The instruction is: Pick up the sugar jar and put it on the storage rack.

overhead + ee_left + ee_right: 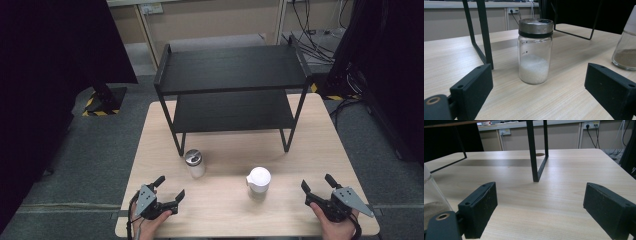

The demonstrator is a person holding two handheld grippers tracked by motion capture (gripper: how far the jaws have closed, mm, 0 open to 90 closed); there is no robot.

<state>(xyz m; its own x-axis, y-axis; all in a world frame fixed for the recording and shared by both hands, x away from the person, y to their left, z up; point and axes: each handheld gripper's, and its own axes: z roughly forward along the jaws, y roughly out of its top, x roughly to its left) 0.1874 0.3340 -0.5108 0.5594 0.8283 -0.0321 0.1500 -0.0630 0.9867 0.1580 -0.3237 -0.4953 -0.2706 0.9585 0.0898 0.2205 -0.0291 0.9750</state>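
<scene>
The left gripper (172,189) rests at the near left of the light wooden table (230,210), jaws wide apart and holding nothing. The clear glass shaker with a metal lid and white grains (534,51) stands upright just beyond it, untouched. The right gripper (317,184) sits near right, jaws likewise spread and empty. Between the grippers stands a white-capped glass shaker of brown powder (258,183). A black two-tier metal shelf (231,70) occupies the far side.

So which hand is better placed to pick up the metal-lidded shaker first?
Left. The left tongs stand open, and in the left gripper view the metal-lidded shaker sits straight ahead between the jaws. The right tongs are also open but sit beyond the white-capped shaker.
</scene>
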